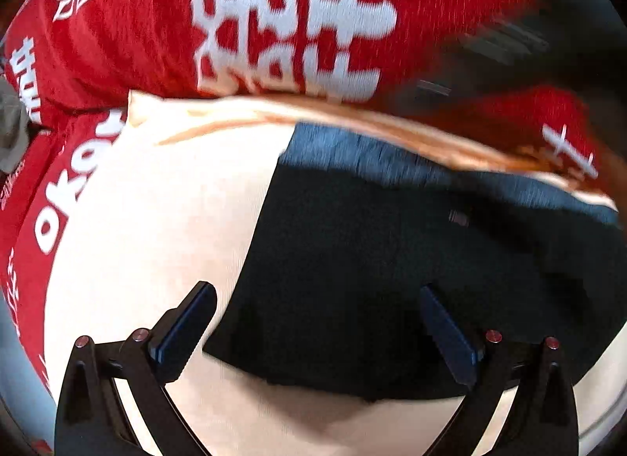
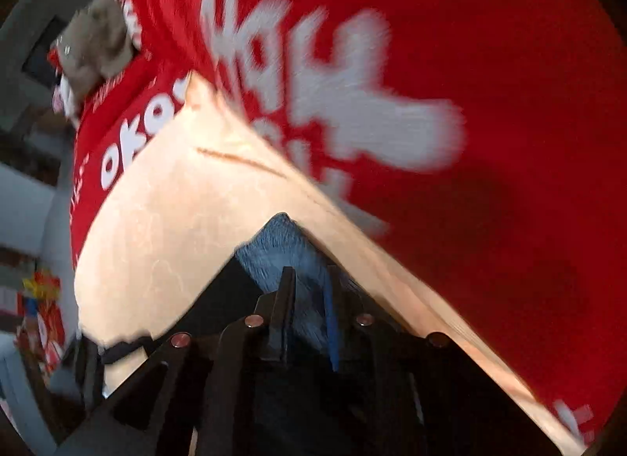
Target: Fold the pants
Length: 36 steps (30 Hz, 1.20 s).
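Dark pants (image 1: 372, 260) lie flat on a cream cloth (image 1: 156, 220), with a blue-lit far edge. My left gripper (image 1: 317, 299) is open and empty, hovering over the pants' near left corner, one finger over the cloth and one over the pants. In the right wrist view, my right gripper (image 2: 307, 279) is shut on a corner of the pants (image 2: 282, 248), where blue fabric sticks out between the fingers. The view is blurred.
A red blanket with white lettering (image 1: 274, 24) lies beyond the cream cloth and fills the right wrist view (image 2: 470, 64). A grey plush lump (image 2: 94, 48) sits at its far left. Furniture and colourful boxes (image 2: 39, 307) stand at the left.
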Each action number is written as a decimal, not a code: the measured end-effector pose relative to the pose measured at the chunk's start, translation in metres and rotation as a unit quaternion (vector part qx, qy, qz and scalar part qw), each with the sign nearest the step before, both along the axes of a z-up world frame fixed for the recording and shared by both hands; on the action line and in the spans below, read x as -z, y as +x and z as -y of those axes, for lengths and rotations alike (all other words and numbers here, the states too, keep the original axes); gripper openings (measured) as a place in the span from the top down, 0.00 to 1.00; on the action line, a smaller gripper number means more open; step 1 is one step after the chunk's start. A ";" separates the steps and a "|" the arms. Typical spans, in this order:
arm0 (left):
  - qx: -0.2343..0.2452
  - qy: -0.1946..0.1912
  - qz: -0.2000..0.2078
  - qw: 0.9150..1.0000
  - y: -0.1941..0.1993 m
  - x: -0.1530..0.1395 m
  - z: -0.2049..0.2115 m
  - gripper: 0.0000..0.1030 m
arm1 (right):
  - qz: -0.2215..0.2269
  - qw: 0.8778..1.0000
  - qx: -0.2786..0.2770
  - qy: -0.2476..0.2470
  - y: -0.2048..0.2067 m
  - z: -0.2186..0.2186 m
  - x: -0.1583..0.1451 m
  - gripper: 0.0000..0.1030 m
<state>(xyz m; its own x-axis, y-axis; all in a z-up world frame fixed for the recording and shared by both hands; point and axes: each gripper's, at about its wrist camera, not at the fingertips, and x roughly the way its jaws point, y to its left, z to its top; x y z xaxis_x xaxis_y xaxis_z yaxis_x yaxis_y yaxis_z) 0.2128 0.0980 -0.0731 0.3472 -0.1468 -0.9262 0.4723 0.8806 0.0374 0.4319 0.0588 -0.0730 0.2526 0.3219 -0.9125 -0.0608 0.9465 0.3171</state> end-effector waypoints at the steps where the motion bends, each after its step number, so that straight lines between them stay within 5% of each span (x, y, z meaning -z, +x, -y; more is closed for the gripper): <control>1: 0.006 0.004 0.004 1.000 0.005 -0.001 0.009 0.00 | 0.005 1.000 0.015 -0.002 -0.011 0.013 -0.007 0.84; 5: 0.018 0.013 -0.003 1.000 0.022 0.006 0.046 0.00 | -0.024 0.994 0.104 0.008 -0.084 0.086 -0.016 0.84; 12: 0.003 0.035 -0.017 0.999 0.036 0.047 0.085 0.00 | -0.086 0.969 0.228 -0.026 -0.192 0.178 0.025 0.84; 16: -0.011 0.052 -0.016 0.998 0.044 0.040 0.091 0.00 | -0.075 0.922 0.380 -0.010 -0.244 0.268 0.043 0.85; 19: 0.008 0.063 -0.018 0.998 0.031 0.026 0.096 0.00 | -0.078 0.896 0.436 -0.025 -0.267 0.300 0.035 0.84; 21: 0.044 0.065 -0.017 0.997 0.008 0.013 0.105 0.00 | -0.079 0.905 0.418 0.012 -0.278 0.295 0.026 0.84; 26: 0.129 0.068 -0.048 0.988 -0.069 0.016 0.136 0.00 | -0.075 0.956 0.284 0.023 -0.286 0.218 0.010 0.84; 28: 0.153 0.071 -0.071 0.983 -0.098 0.026 0.147 0.00 | -0.088 0.963 0.256 0.018 -0.292 0.191 0.018 0.84; 32: 0.167 0.085 -0.018 0.982 -0.135 0.026 0.151 0.00 | -0.080 0.951 0.294 0.045 -0.323 0.170 0.019 0.85; 36: 0.132 0.067 -0.069 0.987 -0.121 0.028 0.140 0.00 | -0.072 0.922 0.353 0.145 -0.352 0.192 0.012 0.84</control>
<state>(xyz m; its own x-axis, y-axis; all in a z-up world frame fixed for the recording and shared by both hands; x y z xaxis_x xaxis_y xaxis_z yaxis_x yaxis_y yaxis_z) 0.0914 -0.0423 -0.1016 0.1824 -0.0880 -0.9793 0.6928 0.7182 0.0645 0.0795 -0.1333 -0.0855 0.3760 0.3594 -0.8541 0.5997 0.6082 0.5200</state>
